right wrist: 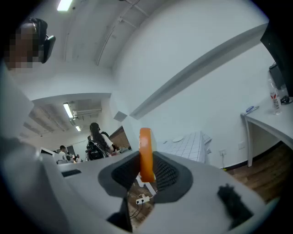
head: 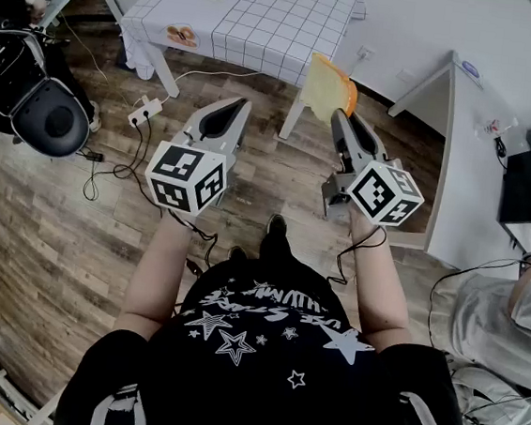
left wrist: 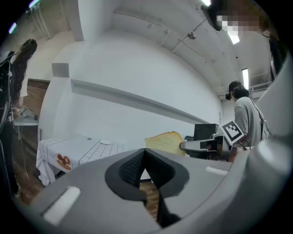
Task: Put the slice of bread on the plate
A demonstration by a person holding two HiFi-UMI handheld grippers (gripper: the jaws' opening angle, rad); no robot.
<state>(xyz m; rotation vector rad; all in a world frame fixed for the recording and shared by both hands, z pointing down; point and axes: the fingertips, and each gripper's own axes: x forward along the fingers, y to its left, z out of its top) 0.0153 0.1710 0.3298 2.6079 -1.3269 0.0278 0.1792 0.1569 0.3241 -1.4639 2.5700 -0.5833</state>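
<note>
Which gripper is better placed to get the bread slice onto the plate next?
Right. The right gripper clamps the orange-crusted yellow bread slice; the left gripper is shut and empty. The round white plate lies ahead on the grid-patterned table.

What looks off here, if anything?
Nothing spilled or damaged. The slice of bread stands on edge, clamped in the right gripper, held in the air short of the table. A power strip lies loose on the floor near the table.
</note>
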